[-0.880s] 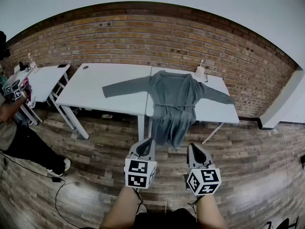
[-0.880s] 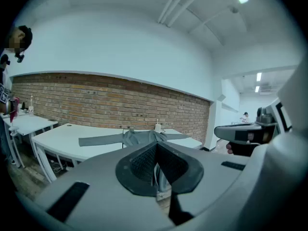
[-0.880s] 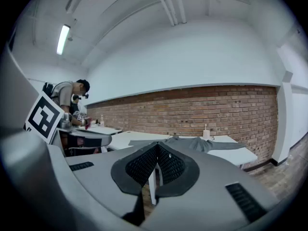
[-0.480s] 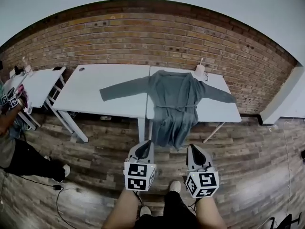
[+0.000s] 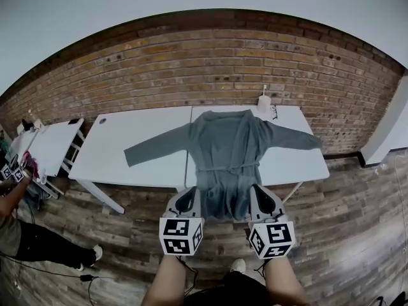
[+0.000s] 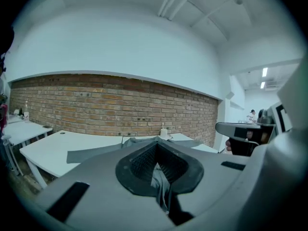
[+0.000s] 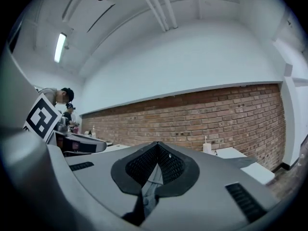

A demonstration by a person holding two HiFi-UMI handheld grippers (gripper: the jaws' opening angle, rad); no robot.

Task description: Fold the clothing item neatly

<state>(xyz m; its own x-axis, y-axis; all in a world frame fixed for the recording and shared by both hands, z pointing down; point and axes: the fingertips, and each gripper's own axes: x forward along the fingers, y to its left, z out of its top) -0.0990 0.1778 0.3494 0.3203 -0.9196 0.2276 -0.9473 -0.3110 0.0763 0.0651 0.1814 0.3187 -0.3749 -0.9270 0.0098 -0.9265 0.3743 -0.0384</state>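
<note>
A brick wall (image 5: 210, 62) spans the back of the room above a wooden floor (image 5: 357, 234). Two white surfaces (image 5: 140, 139) stand side by side against it, and a smaller side table (image 5: 48, 142) stands off to the left, where a person (image 5: 19, 234) is at the edge of the head view. The grey garment (image 5: 220, 145) lies spread face-up across the seam between the two surfaces, with one sleeve stretched out to each side, a thin tie across the waist, and its hem hanging over the front edge. The left gripper (image 5: 190, 193) and right gripper (image 5: 260, 190) are held side by side in front of that hem. Their own views show the surface well ahead. Both pairs of jaws are pressed together and hold nothing. A small white container (image 5: 263, 104) (possibly a bottle) stands just beside the garment's collar.
</note>
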